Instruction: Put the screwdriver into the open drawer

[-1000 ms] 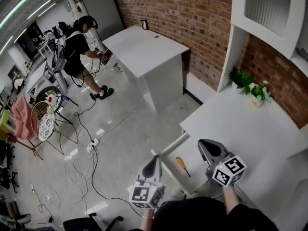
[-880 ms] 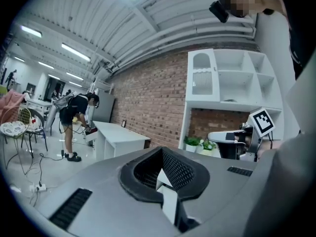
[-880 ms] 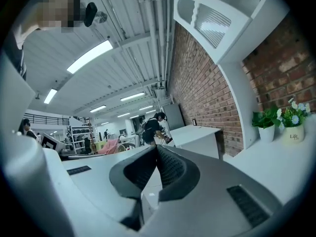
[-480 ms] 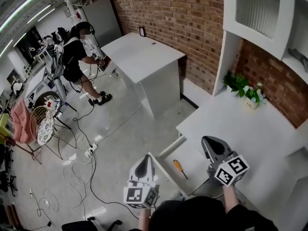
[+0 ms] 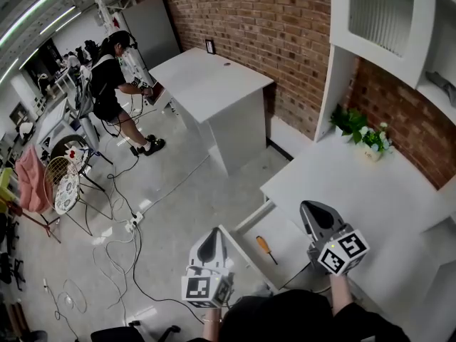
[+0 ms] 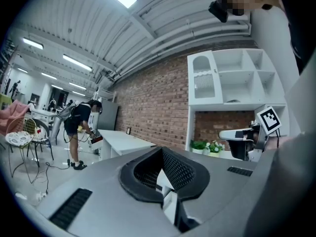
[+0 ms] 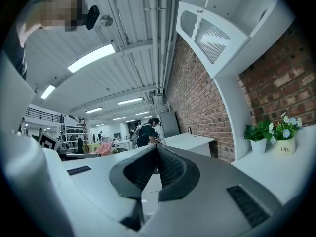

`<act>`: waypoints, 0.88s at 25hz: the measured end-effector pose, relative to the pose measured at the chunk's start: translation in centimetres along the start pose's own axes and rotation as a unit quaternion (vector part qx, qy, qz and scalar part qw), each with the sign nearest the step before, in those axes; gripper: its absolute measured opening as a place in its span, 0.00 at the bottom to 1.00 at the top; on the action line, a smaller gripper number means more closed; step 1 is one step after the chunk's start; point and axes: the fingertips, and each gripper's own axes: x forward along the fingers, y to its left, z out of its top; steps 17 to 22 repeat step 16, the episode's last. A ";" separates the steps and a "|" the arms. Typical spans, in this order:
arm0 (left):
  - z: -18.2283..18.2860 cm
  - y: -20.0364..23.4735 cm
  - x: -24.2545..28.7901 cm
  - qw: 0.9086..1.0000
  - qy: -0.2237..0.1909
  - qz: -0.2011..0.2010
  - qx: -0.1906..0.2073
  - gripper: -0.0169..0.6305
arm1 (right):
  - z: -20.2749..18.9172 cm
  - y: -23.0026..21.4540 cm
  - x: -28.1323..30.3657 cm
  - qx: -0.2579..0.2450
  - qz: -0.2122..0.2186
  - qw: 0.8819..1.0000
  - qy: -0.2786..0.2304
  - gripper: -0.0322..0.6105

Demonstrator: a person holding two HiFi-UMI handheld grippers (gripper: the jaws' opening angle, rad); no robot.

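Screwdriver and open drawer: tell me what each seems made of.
The screwdriver: a solid bright orange handle, probably plastic, and a thin dark shaft, likely metal, though it is too small to be sure. The drawer: flat matte white panels with square edges, looking like painted or laminated board; the core does not show.

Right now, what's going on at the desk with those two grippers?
A person holds the left gripper and the right gripper above the open drawer of the white desk. Both are shut, with nothing between the jaws. The orange-handled screwdriver lies on the drawer's bottom and neither gripper touches it, so the job looks done.
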 end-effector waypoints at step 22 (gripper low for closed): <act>-0.2 0.8 0.5 1.000 0.011 0.005 0.014 0.04 | 0.0 -0.7 0.0 -0.013 -0.016 1.000 -0.001 0.07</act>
